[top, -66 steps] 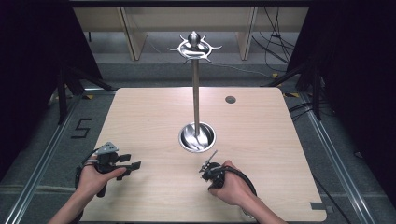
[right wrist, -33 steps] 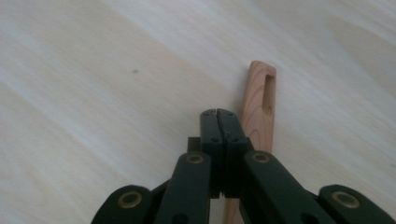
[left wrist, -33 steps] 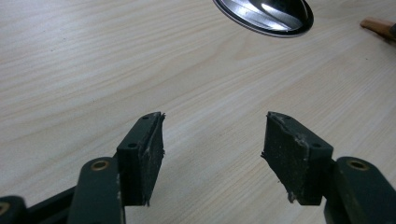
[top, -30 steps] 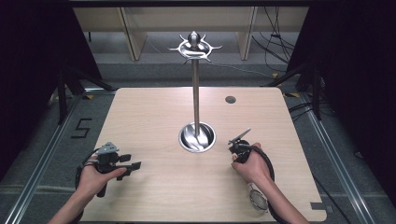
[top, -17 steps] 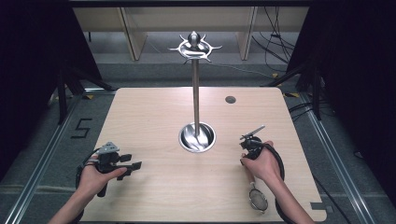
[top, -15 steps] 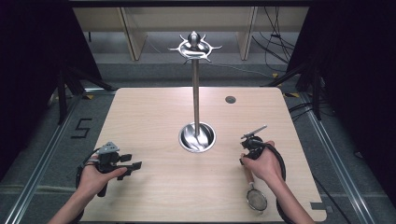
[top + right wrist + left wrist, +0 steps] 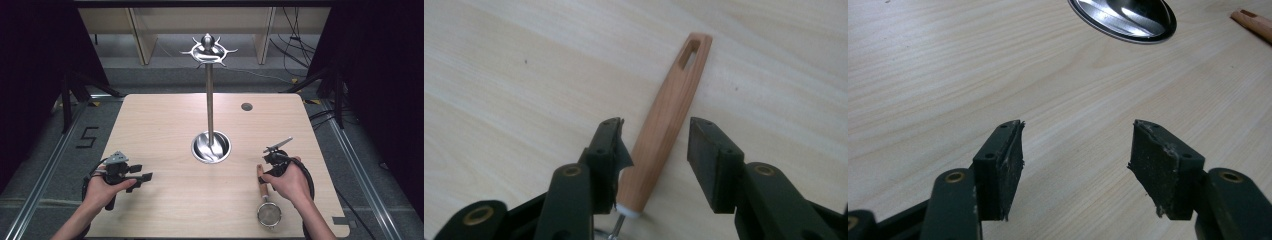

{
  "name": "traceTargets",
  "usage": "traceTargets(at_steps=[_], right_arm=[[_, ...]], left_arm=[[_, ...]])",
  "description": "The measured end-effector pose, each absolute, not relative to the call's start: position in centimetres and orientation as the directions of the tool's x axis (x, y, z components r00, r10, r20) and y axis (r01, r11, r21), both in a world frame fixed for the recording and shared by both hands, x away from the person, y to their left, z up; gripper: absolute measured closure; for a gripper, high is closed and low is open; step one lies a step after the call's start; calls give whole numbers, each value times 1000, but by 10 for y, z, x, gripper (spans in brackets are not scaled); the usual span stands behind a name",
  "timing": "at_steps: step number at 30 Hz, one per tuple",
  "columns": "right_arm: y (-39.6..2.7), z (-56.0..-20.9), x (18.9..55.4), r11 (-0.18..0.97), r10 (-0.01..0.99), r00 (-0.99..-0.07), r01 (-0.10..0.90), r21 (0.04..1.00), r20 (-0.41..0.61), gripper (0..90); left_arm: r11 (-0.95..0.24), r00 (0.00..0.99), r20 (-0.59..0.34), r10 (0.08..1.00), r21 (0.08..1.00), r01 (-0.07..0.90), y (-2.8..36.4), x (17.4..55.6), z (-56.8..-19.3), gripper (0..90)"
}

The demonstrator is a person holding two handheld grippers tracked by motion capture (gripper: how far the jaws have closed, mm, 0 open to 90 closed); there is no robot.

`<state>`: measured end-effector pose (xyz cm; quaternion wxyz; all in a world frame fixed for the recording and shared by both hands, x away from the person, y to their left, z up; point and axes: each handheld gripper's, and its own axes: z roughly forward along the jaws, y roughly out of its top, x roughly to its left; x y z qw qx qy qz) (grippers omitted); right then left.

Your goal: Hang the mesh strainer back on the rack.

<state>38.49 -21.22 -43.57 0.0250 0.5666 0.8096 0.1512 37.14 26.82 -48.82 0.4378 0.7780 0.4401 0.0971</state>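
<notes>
The right gripper (image 7: 654,155) has moved from the table's middle to the right side; its jaws now stand open around the strainer's wooden handle (image 7: 669,110), probably ready to close. The left gripper (image 7: 1075,165) rests open, holding nothing. The strainer (image 7: 268,207) lies near the table's front edge; the utensil stand (image 7: 211,145) is well apart.

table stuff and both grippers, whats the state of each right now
strainer: lying flat on the table, wooden handle between the right gripper's jaws, not clamped
utensil stand: upright, hooks bare
left gripper: open, holding nothing
right gripper: open, straddling the handle
table: bearing the stand and strainer
</notes>
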Motion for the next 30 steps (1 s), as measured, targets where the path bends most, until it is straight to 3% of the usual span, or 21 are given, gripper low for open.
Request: traceTargets(at_steps=[2, 3, 4, 5, 6, 7, 12, 13, 14, 21, 22, 24, 25, 26, 30], right_arm=[[-212, -436, 384, 311, 925, -352, 917, 251, 139, 550], [-207, -434, 381, 237, 946, -269, 955, 178, 183, 547], [-212, -437, 383, 302, 931, -337, 927, 222, 141, 546], [-212, -437, 383, 302, 931, -337, 927, 222, 141, 546], [-208, -434, 381, 239, 947, -268, 956, 167, 179, 543], [-213, -437, 383, 295, 933, -327, 933, 205, 148, 542], [-218, -441, 379, 268, 944, -294, 948, 169, 151, 536], [-215, -444, 375, 229, 950, -251, 965, 131, 187, 533], [-217, -447, 375, 259, 944, -284, 953, 157, 170, 531], [-211, -448, 375, 242, 946, -265, 960, 138, 185, 516], [-207, -446, 374, 206, 958, -221, 974, 95, 182, 515], [-208, -454, 377, 264, 941, -287, 954, 143, 179, 507], [-204, -453, 376, 219, 954, -234, 971, 99, 185, 508], [-207, -459, 378, 248, 948, -270, 958, 141, 166, 509], [-209, -462, 382, 234, 952, -252, 965, 120, 174, 523]], left_arm=[[-233, 593, -231, 771, 764, 601, 269, 370, -489, 369], [-242, 596, -227, 770, 761, 602, 270, 371, -488, 369], [-228, 590, -229, 774, 769, 598, 269, 371, -488, 370], [-228, 590, -229, 774, 769, 598, 269, 371, -488, 370], [-230, 590, -225, 775, 769, 596, 269, 372, -488, 370], [-234, 593, -225, 773, 767, 597, 269, 372, -487, 370], [-238, 594, -219, 775, 768, 594, 267, 372, -488, 370], [-242, 595, -216, 775, 767, 594, 267, 372, -488, 370], [-241, 593, -217, 775, 766, 596, 268, 372, -488, 370], [-249, 594, -208, 777, 766, 593, 271, 370, -487, 369], [-250, 595, -209, 776, 764, 595, 271, 370, -487, 369], [-252, 596, -208, 776, 763, 595, 271, 370, -487, 370], [-236, 589, -219, 778, 767, 597, 270, 370, -488, 370], [-240, 590, -215, 778, 766, 596, 271, 370, -488, 370], [-242, 589, -214, 779, 764, 598, 272, 370, -489, 370]])
